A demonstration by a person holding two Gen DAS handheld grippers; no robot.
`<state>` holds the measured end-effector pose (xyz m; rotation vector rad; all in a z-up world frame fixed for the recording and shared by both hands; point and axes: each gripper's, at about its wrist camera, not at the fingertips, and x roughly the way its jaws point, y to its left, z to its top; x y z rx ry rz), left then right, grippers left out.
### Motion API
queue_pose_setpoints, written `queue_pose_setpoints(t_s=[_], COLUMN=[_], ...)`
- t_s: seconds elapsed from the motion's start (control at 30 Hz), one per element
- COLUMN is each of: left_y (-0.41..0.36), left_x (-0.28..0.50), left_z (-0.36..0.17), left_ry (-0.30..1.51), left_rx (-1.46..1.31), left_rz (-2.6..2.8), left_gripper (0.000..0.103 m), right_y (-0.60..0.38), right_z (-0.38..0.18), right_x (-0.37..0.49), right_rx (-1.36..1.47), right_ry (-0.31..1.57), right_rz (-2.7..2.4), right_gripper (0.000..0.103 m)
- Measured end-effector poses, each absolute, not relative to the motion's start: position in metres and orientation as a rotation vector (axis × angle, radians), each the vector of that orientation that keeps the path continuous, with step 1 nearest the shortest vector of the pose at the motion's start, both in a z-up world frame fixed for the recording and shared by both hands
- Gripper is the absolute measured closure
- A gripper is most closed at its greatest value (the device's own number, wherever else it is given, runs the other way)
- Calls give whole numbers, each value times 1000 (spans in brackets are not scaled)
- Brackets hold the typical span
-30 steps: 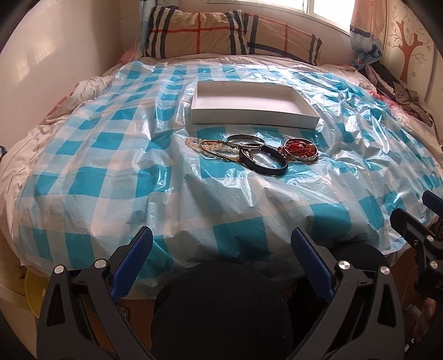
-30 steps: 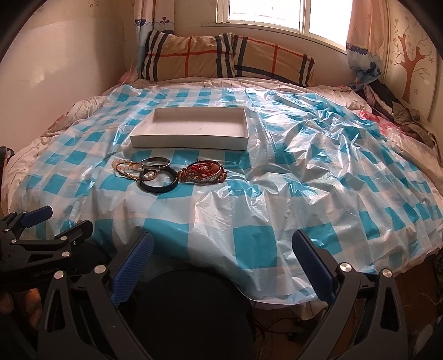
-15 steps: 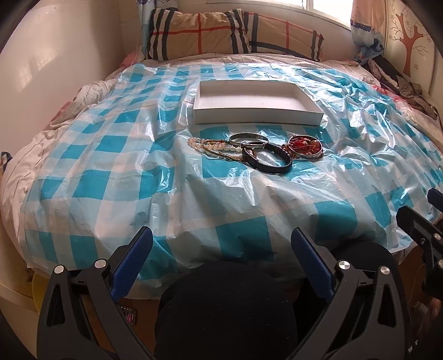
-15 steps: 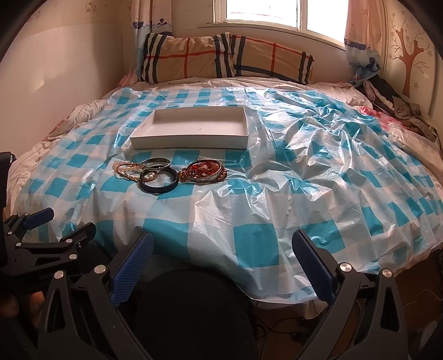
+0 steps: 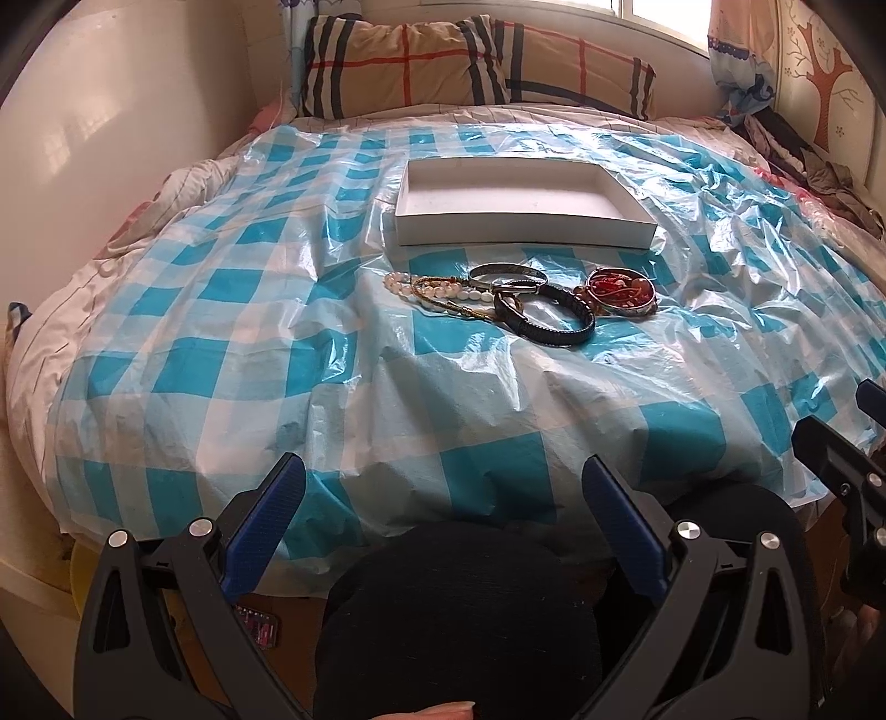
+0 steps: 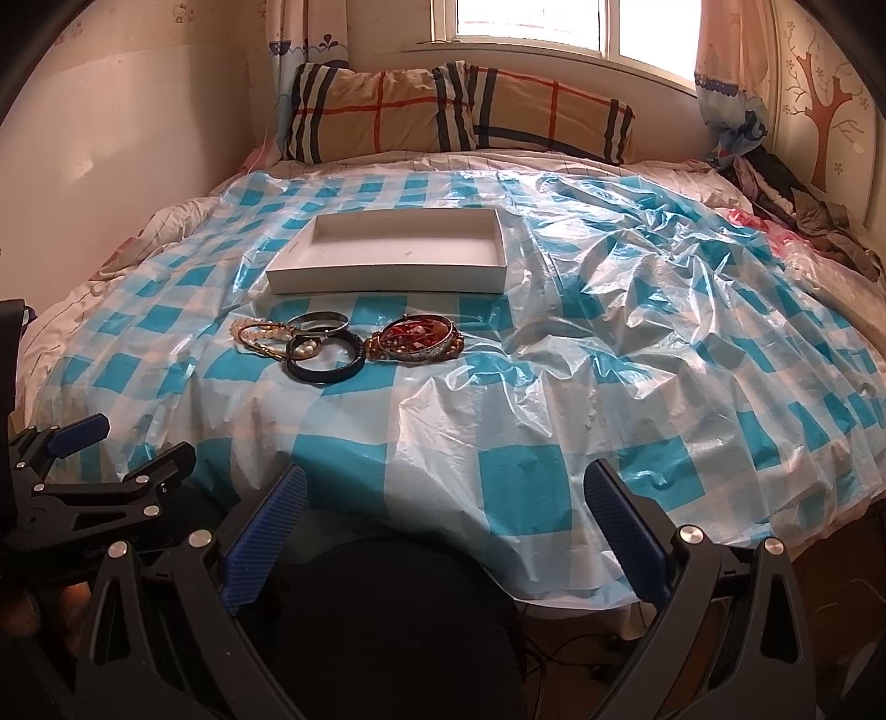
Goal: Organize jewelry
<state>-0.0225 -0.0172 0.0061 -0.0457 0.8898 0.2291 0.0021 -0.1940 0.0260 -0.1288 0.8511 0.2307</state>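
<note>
Left claw: released, blue pads spread wide, nothing between them; it hangs off the near edge of the bed, well short of the jewelry
Right claw: likewise released and carrying nothing; also at the near edge, to the right of the left claw
Plastic sheet: blue-and-white checked, crinkled, spread over the bed; it bears everything below
Black bracelet: nearest of the jewelry; lies flat, touching the bead strand
Bead strand: pale beads with a gold-toned chain, at the left end of the cluster
Silver bangle: just behind the black bracelet, overlapping it
Red bangle: at the right end; red pieces lie inside its ring
White box: open, shallow, nothing inside; just beyond the jewelry, apart from it
Plaid pillows: against the far wall under the window
</note>
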Motion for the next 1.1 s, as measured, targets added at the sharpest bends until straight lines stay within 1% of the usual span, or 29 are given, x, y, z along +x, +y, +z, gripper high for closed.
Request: queue_pose_setpoints(t_s=[0.67,0.93,1.1], left_y=[-15,-12,8], left_x=[-20,-10,5], left_z=[2,6,11], left_ry=[902,915,925], left_rx=[-52,-55,-97], left_rz=[221,191,160], left_gripper=[6,6,6], right_y=[-188,-186,-180], right_z=[21,20,24], right_x=[6,28,44], right_rx=[-136,-136,-168], right_ry=[859,849,810], right_rz=[233,259,331], right_gripper=[7,7,7])
